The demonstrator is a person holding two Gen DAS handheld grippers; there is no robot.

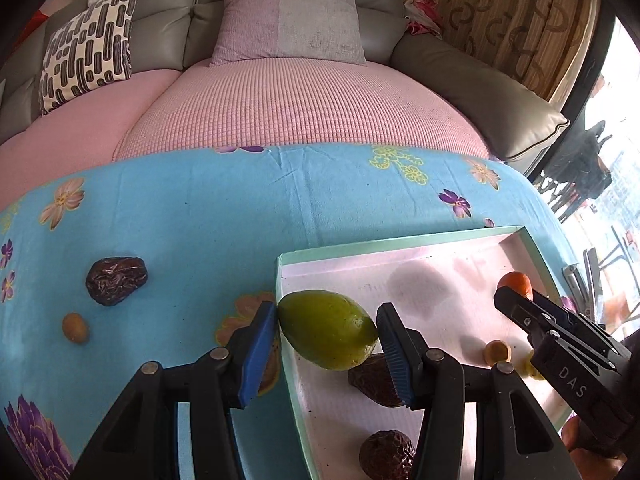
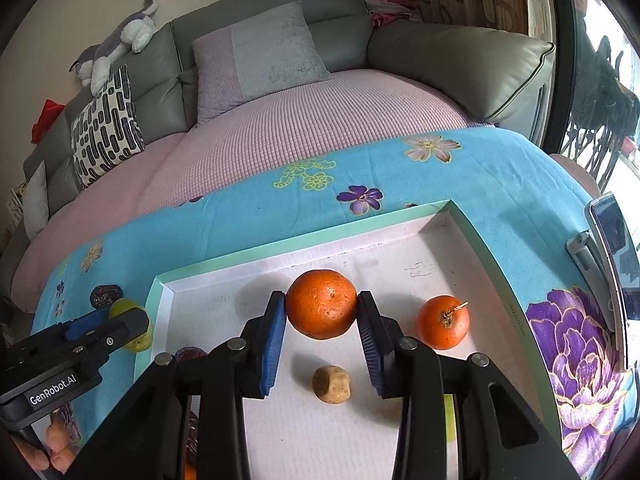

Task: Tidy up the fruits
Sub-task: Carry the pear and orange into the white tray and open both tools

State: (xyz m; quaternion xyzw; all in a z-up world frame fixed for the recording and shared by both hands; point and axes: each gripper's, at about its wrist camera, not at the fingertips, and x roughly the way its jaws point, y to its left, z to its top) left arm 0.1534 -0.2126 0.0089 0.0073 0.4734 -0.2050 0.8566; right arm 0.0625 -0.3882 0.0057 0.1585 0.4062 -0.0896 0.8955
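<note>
Carrying 2 fruits to the tray [image 1: 400,245]: my left hand-held gripper [image 1: 326,330] is clamped on a green mango [image 1: 326,330] above the tray's left rim, and my right hand-held gripper [image 2: 321,305] grips an orange [image 2: 321,305] over its middle. I judge the next move is lowering each and letting go. My fingers hide part of a date [image 1: 374,380] inside the tray.
</note>
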